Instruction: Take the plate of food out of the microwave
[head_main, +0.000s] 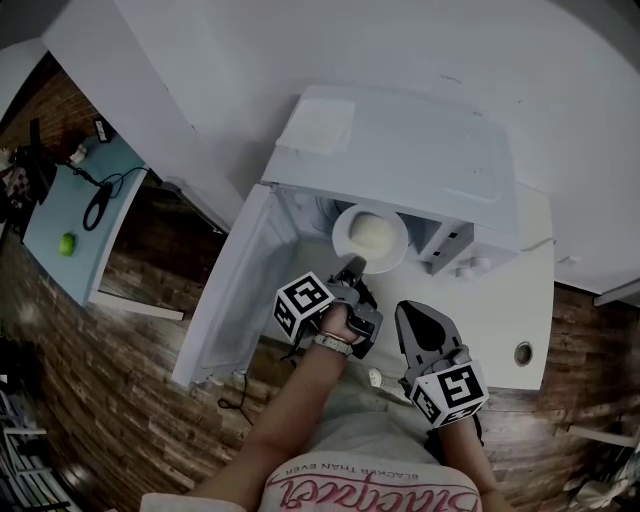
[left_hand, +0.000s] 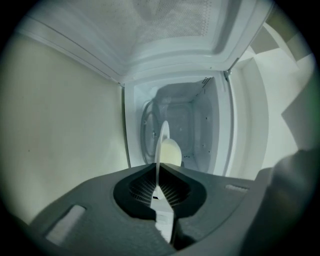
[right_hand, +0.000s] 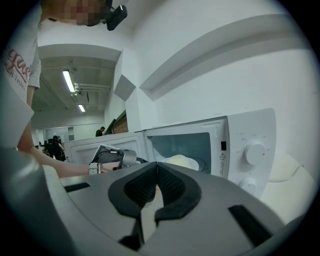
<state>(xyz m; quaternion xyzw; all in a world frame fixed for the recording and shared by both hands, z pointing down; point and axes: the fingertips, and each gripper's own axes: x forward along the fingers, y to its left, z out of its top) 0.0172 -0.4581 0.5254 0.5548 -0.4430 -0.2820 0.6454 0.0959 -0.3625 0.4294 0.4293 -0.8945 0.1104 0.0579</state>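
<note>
One grip carries this step: the left gripper (head_main: 352, 266) is clamped tight on the rim of the plate of food (head_main: 345, 226), which sits at the mouth of the open microwave (head_main: 400, 150). The right gripper (head_main: 405, 310) is closed and empty just beside it. The next move likely calls for drawing the plate out level.

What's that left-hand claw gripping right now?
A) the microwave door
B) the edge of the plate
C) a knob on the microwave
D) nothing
B: in the left gripper view, the left gripper has its jaws closed on the rim of the plate, which carries pale food at the mouth of the open microwave.
</note>
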